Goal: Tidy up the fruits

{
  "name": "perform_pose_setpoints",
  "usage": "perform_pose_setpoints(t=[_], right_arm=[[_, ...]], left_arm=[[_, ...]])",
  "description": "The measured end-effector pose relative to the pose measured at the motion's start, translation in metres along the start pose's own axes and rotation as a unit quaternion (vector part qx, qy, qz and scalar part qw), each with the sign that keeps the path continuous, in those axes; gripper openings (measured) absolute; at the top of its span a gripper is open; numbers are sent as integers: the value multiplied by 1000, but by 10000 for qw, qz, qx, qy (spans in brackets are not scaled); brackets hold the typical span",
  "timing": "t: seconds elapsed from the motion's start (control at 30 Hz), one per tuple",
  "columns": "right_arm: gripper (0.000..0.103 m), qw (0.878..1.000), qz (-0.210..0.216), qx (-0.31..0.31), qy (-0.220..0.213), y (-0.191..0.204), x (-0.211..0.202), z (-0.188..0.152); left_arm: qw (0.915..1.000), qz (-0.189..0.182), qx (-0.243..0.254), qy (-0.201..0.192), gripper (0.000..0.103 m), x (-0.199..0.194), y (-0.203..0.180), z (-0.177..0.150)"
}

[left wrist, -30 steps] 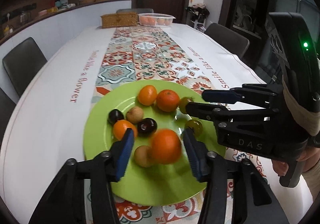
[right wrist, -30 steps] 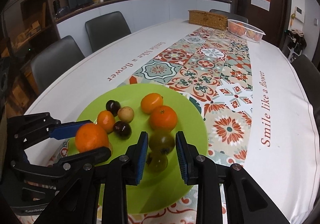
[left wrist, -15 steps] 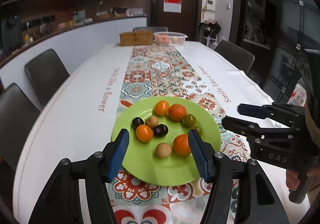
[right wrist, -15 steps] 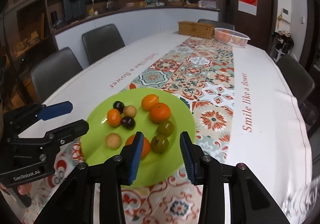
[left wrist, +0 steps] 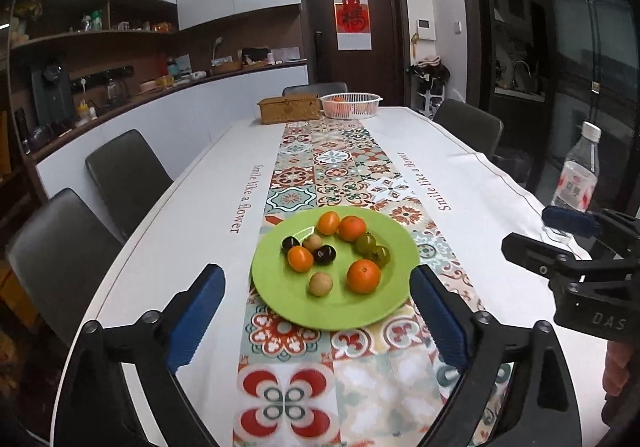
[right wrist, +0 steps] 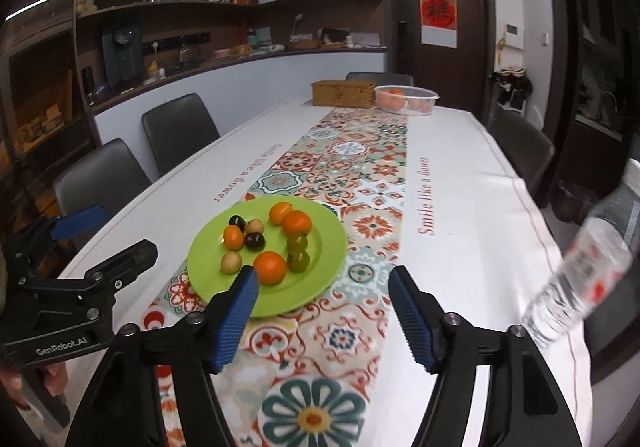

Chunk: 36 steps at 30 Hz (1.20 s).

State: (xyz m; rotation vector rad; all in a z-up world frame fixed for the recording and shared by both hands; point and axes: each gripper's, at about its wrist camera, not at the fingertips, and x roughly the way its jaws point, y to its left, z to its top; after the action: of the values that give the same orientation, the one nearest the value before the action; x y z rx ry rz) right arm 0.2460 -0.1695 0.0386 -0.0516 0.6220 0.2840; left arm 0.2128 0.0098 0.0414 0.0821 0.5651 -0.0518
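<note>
A green plate (left wrist: 280,287) lies on the patterned table runner and holds several fruits: oranges, dark plums, green tomatoes and brownish round fruits. The nearest orange (left wrist: 363,276) sits at the plate's front right. The plate also shows in the right wrist view (right wrist: 332,243), with the same orange (right wrist: 271,267) near its front. My left gripper (left wrist: 316,311) is open and empty, held back from the plate's near rim. My right gripper (right wrist: 322,311) is open and empty, also back from the plate. Each gripper shows at the edge of the other's view.
A clear water bottle (left wrist: 576,171) stands at the table's right edge, blurred in the right wrist view (right wrist: 580,279). A wicker box (left wrist: 289,109) and a white basket of oranges (left wrist: 351,104) stand at the far end. Dark chairs (left wrist: 124,175) line both sides.
The left gripper let go of the orange onto the plate. Both grippers opened wide and pulled back and up from the plate. The water bottle came into view.
</note>
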Motion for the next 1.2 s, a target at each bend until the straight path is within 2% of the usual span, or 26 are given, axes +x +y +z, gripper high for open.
perform_pose_setpoints(t=[0.13, 0.33, 0.47, 0.77, 1.2], right_arm=[[78, 9998, -145, -5, -148, 2, -28, -11], [83, 9990, -323, -24, -305, 7, -61, -22], [90, 9984, -408, 26, -384, 9, -82, -30], [92, 9979, -445, 72, -458, 15, -116, -50], [93, 9968, -535, 82, -582, 17, -140, -59]], left_arm=[[10000, -22, -47, -44, 101, -22, -4, -8], [9999, -10, -97, -84, 103, -51, -7, -18], [9998, -31, -130, -113, 103, -71, -9, -24], [9995, -109, -124, -271, 103, -101, -13, -31], [9993, -165, -106, -333, 103, -121, -17, -37]])
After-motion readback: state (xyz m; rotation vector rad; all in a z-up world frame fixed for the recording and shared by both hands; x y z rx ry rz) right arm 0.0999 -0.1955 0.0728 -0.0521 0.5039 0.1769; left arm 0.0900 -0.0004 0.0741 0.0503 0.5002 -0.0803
